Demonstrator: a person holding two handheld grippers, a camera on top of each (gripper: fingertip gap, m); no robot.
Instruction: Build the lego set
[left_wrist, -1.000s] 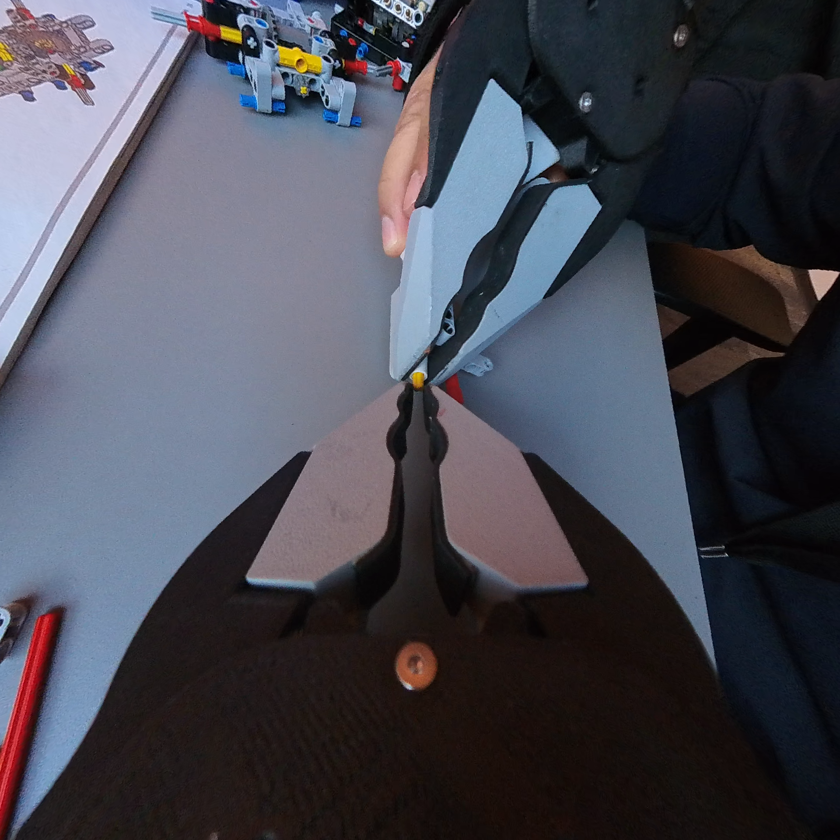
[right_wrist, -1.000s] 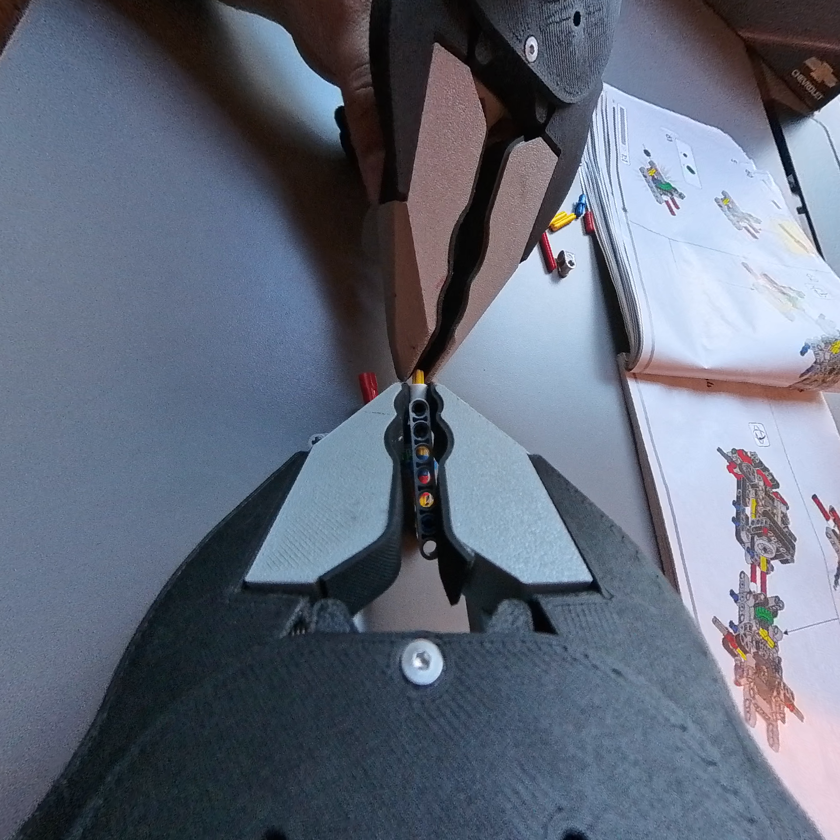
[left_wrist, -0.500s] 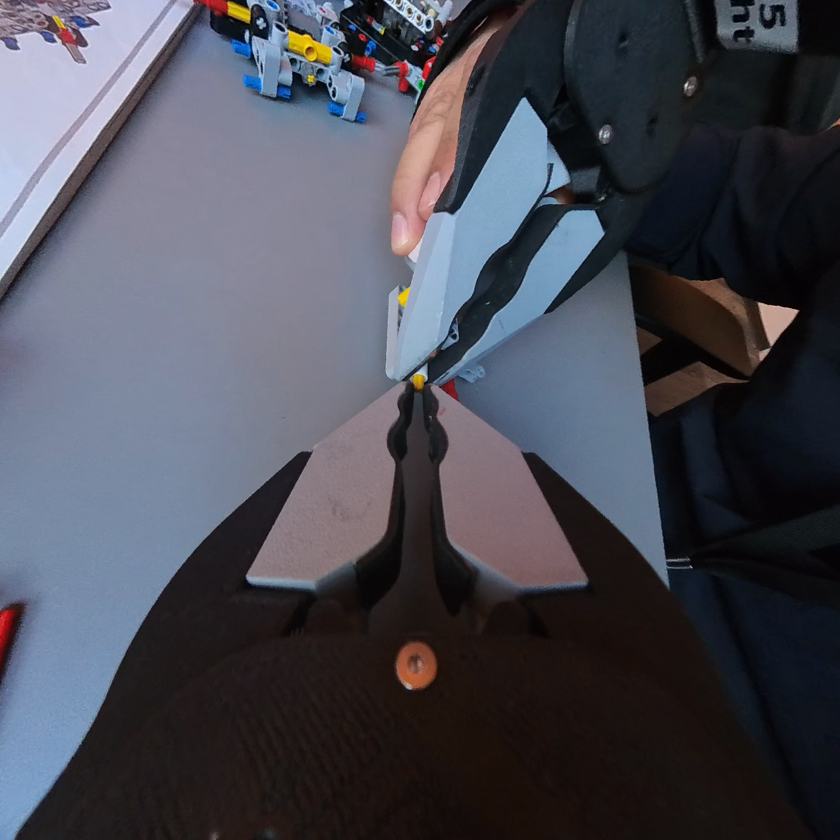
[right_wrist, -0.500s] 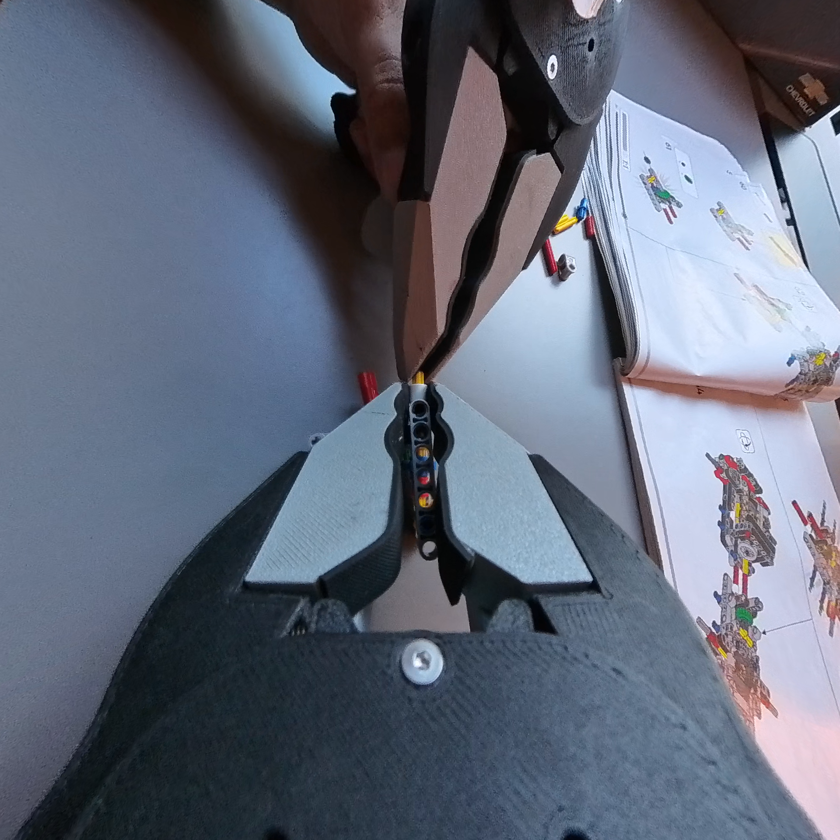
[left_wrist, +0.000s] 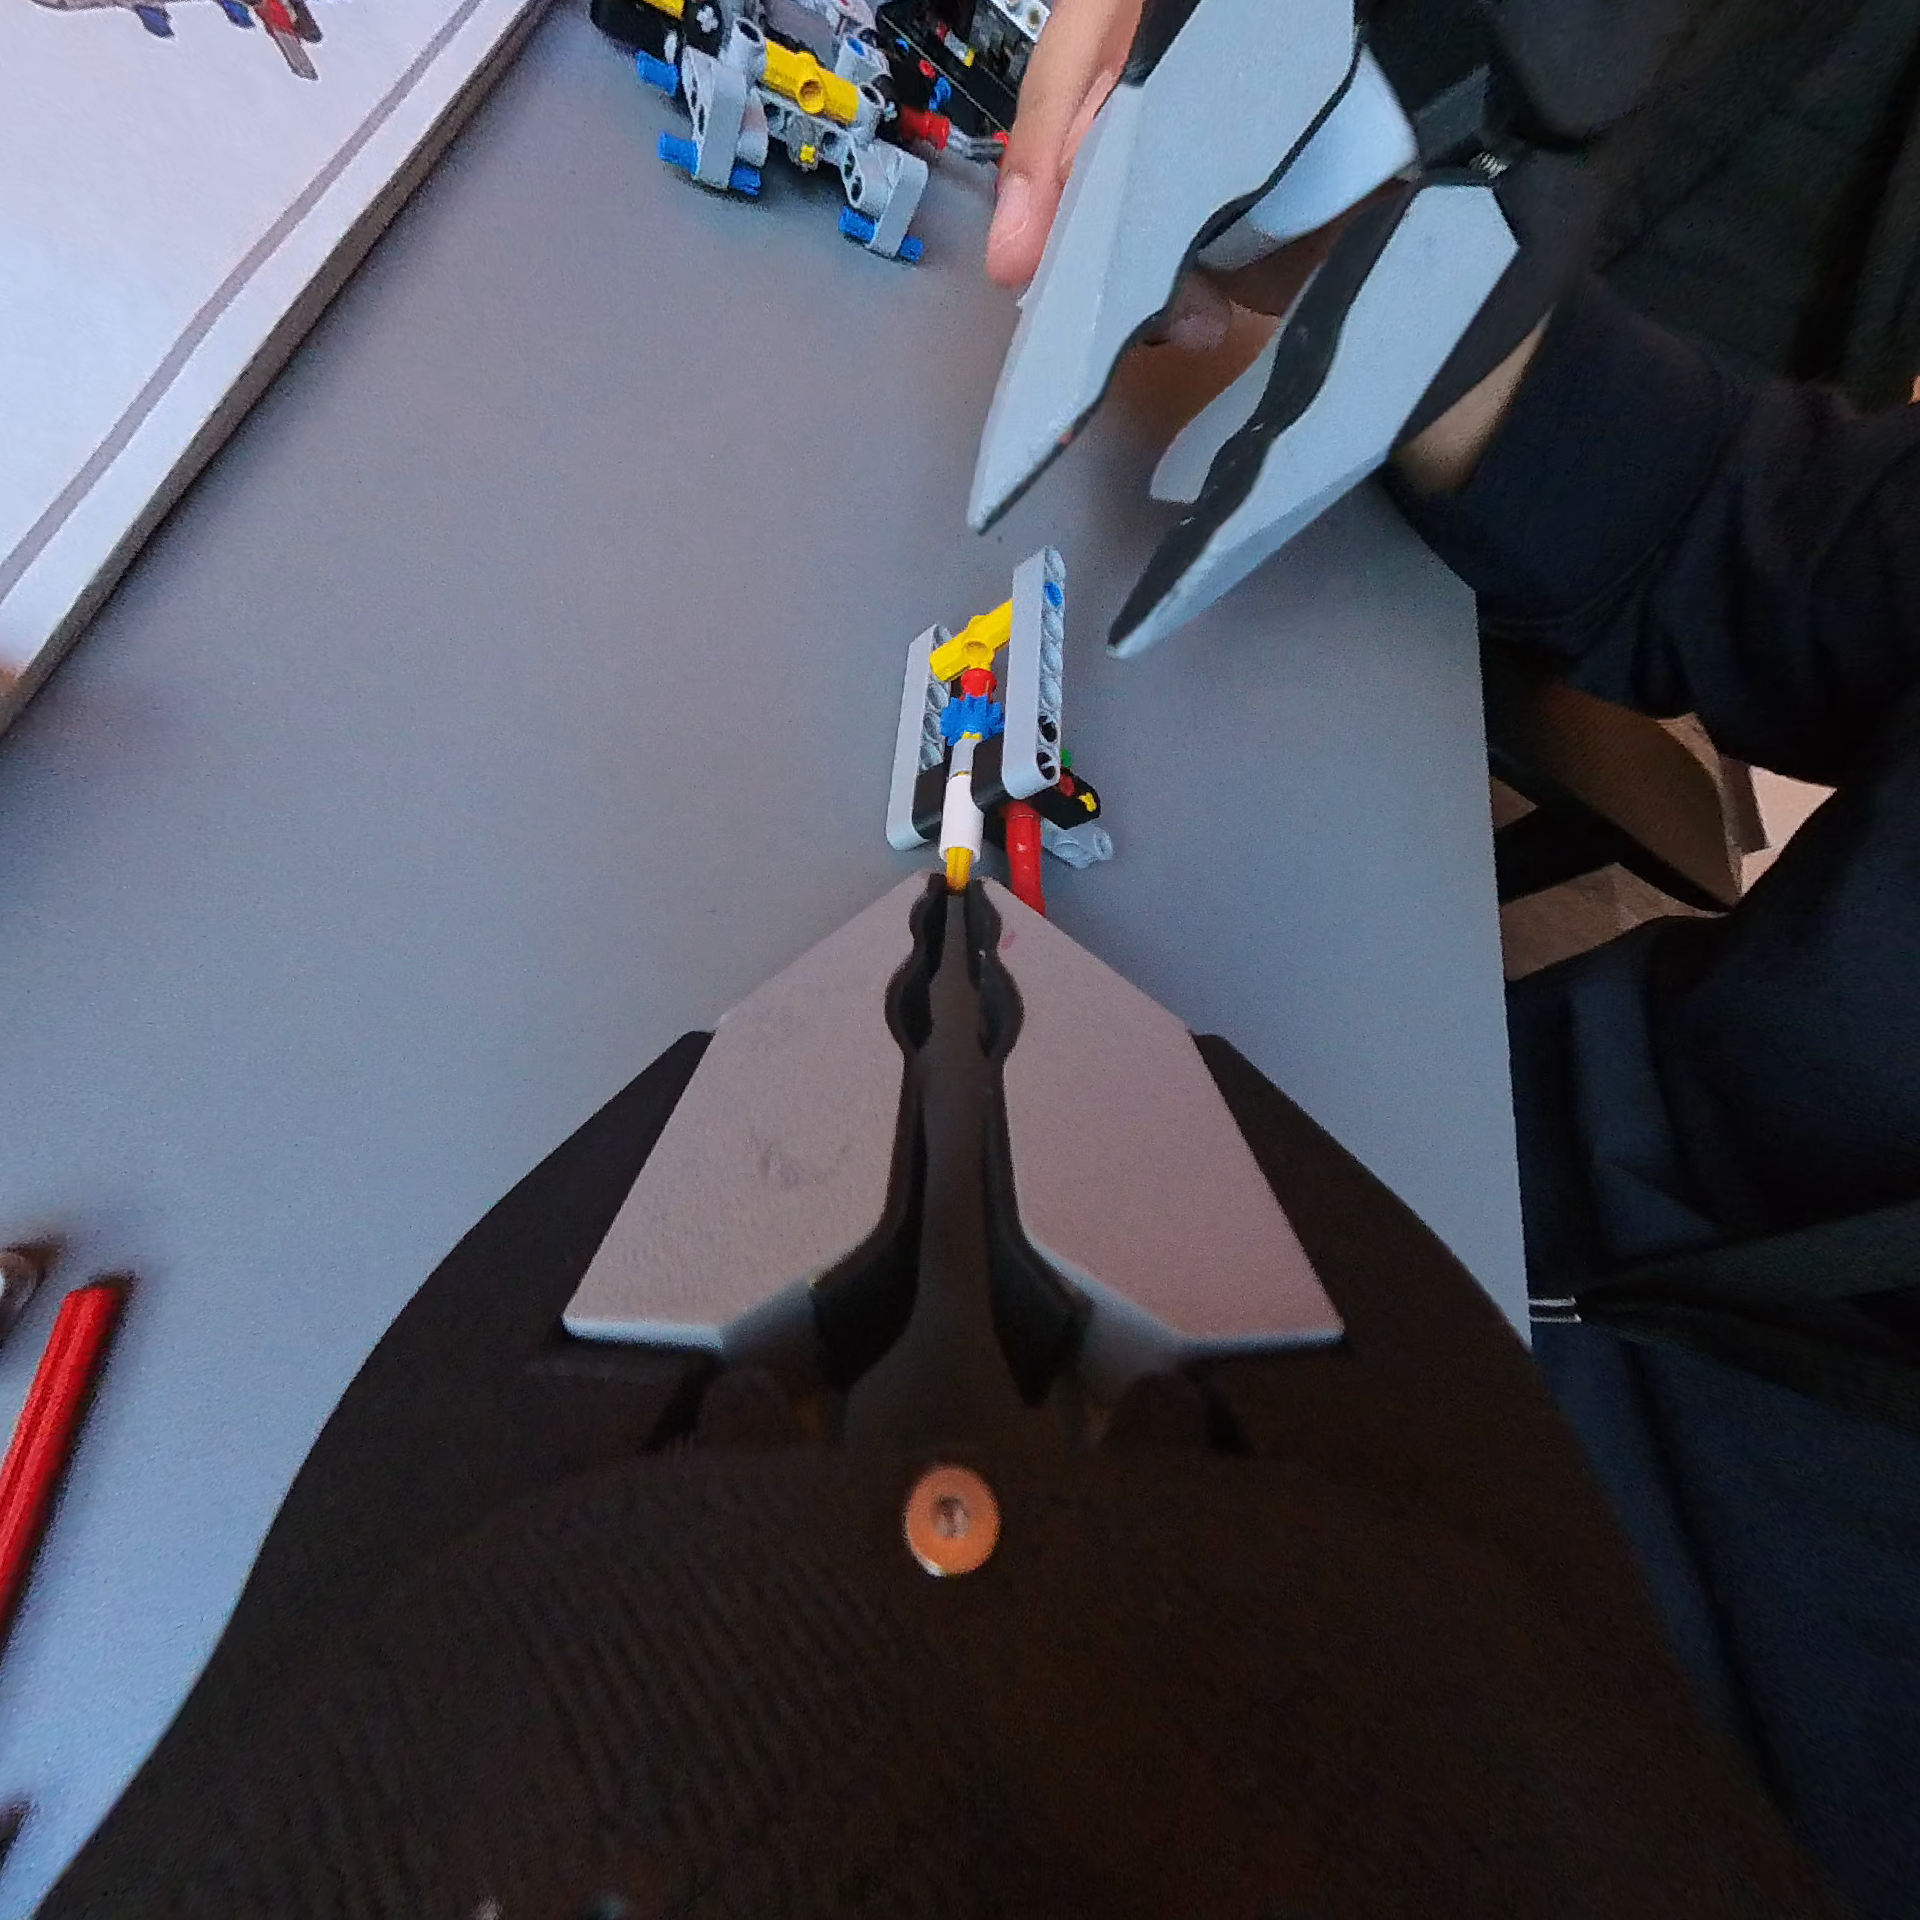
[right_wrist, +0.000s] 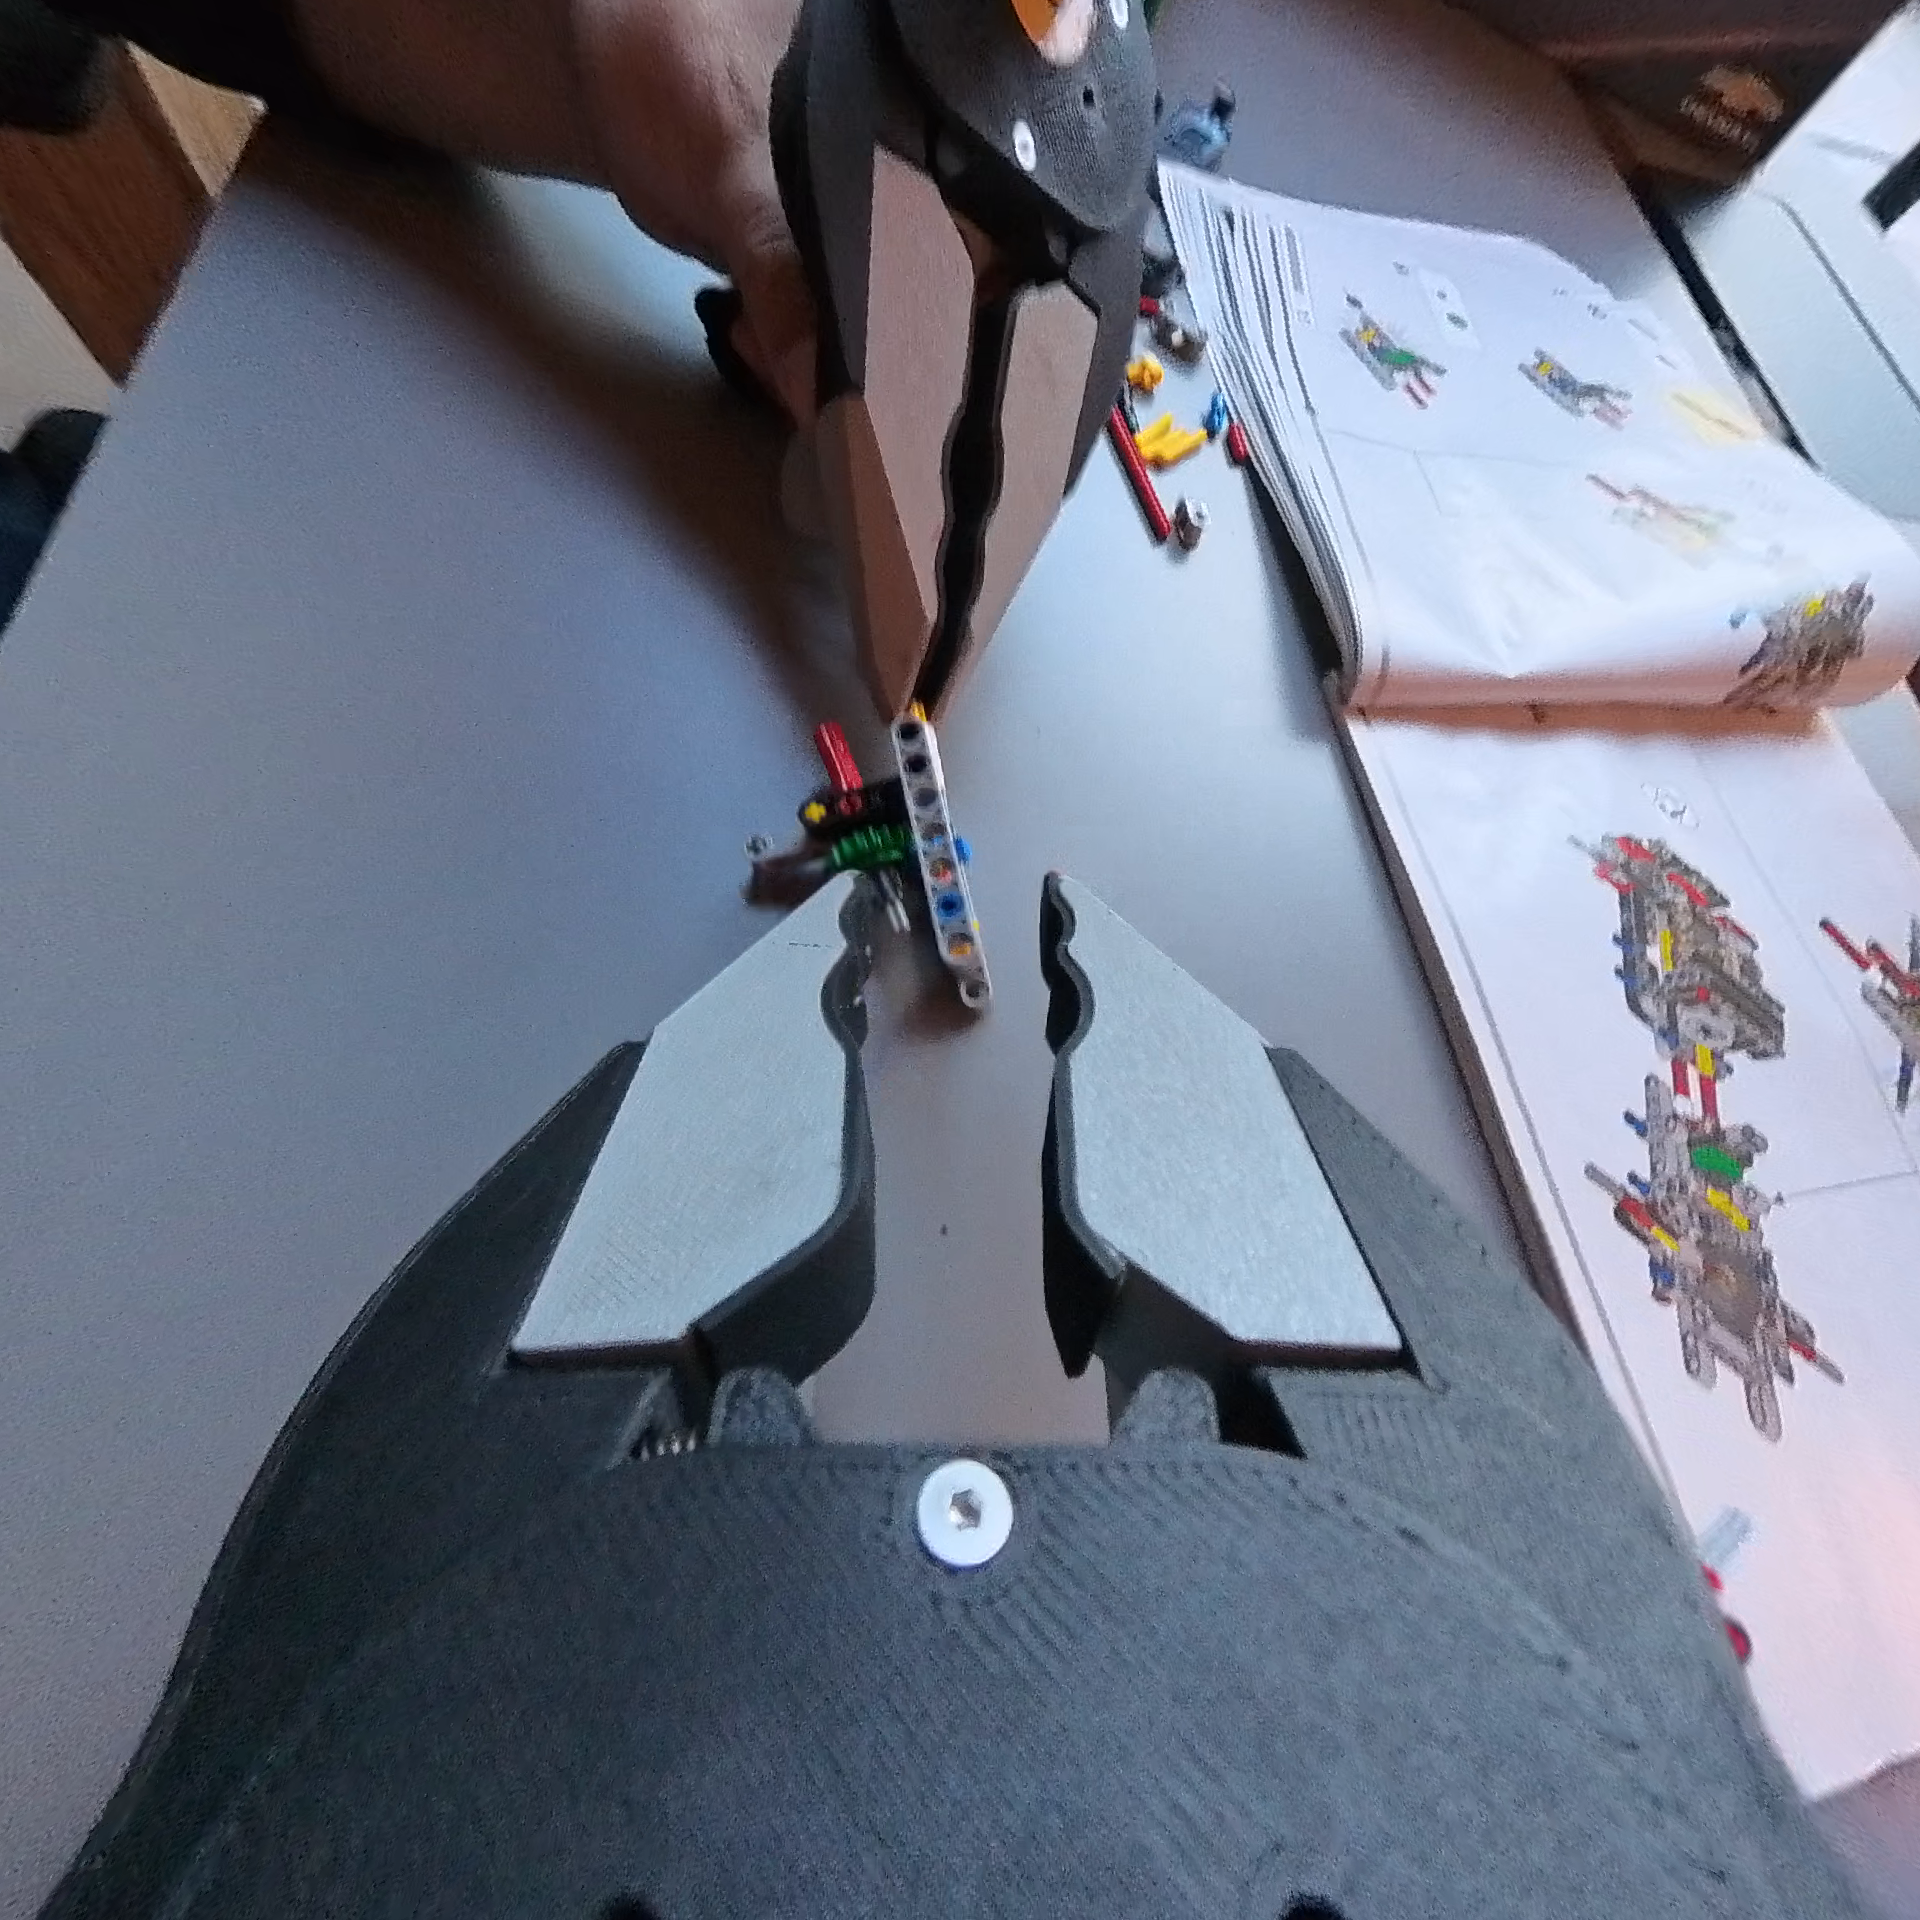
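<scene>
Near the table's (left_wrist: 416, 623) right edge, a small assembly of plastic building pieces (left_wrist: 987, 717) rests on the grey surface: two pale grey holed beams side by side, a black cross beam, a yellow connector, a blue gear, a white sleeve and a red axle sticking out beside it. The left gripper (left_wrist: 954, 883) is clenched on the tip of the yellow axle that pokes out of the white sleeve, its pads pinching just that end. The right gripper (right_wrist: 951, 914) is released, its fingers spread wide with one grey beam (right_wrist: 940, 852) lying between them untouched.

The assembly looks light and rigid, but its pressed-together joints would likely pull apart or pivot under a sideways tug. The thin axle is smooth and offers little purchase; the flat sides of the long beams seem the firmer place to take hold, gripped across their width.

Farther back on the table sits a larger partly built model (left_wrist: 800, 114). An open instruction booklet (right_wrist: 1507, 436) and a printed sheet (right_wrist: 1558, 987) lie on the left gripper's side, with loose red, yellow and blue pieces (right_wrist: 1164, 436) by the booklet. A red rod (left_wrist: 47, 1455) lies near the left gripper's body. Nothing crowds the assembly itself except the two grippers.
</scene>
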